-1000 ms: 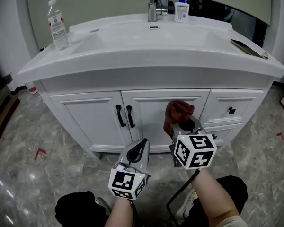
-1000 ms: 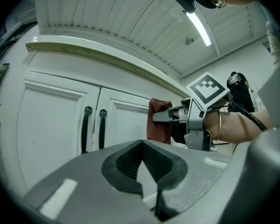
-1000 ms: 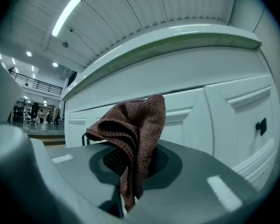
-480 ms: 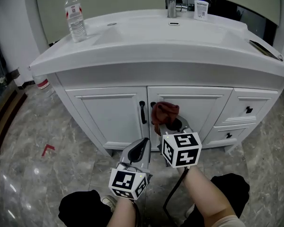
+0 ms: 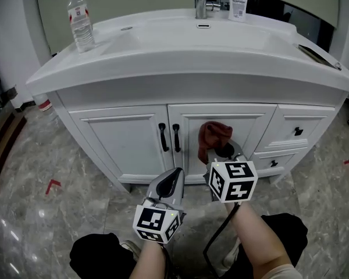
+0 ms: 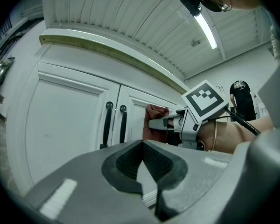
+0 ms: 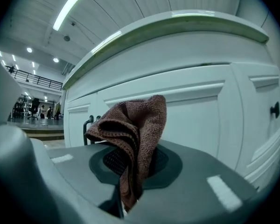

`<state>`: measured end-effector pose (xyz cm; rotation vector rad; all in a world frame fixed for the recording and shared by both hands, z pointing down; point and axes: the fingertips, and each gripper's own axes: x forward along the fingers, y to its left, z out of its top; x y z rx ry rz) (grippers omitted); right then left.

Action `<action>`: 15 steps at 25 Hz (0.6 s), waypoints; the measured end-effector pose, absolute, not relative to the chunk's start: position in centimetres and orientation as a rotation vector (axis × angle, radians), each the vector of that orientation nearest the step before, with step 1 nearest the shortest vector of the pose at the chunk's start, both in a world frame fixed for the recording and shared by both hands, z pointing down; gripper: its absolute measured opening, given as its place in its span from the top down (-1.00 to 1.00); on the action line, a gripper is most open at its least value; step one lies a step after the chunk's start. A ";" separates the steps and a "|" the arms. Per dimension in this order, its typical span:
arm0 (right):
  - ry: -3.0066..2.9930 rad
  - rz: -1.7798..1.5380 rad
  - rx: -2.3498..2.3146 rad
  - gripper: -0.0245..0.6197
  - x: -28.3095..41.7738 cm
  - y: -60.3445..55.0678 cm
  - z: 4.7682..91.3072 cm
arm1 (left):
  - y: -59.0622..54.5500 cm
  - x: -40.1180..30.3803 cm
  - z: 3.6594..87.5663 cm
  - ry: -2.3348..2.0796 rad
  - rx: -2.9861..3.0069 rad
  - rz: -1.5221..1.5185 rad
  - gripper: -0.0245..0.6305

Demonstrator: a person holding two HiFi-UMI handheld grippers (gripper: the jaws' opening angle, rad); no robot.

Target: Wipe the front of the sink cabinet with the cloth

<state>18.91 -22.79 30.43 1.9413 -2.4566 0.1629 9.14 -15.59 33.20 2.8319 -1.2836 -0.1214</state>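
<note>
The white sink cabinet [image 5: 125, 135] faces me, with two doors and black handles [image 5: 169, 137]. A reddish-brown cloth [image 5: 214, 136] is up against the right door panel [image 5: 244, 124], held by my right gripper [image 5: 223, 152], which is shut on it. In the right gripper view the cloth [image 7: 133, 129] bunches out of the closed jaws of the right gripper [image 7: 130, 171] in front of the door. My left gripper [image 5: 171, 182] hangs lower and to the left, away from the cabinet, shut with nothing in it. The left gripper view shows the left gripper [image 6: 142, 171] and the cloth [image 6: 154, 118] beyond it.
Drawers [image 5: 296, 131] sit right of the doors. On the counter stand a water bottle [image 5: 80, 21], a faucet [image 5: 200, 2] and a soap bottle [image 5: 238, 7]. The floor is marble tile with a red mark [image 5: 51, 185]. The person's knees are below the grippers.
The right gripper swept the cloth left across the door toward the handles, then back to the right. The left gripper has stayed put.
</note>
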 end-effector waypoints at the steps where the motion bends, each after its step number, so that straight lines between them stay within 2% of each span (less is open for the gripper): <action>1: -2.443 0.163 1.957 0.66 19.8 -22.6 30.4 | -15.6 9.7 33.3 -1.274 2.836 -0.120 0.93; 15: -2.250 0.176 2.155 0.65 32.7 -20.0 31.2 | -14.6 18.3 35.5 -1.125 2.894 -0.048 0.93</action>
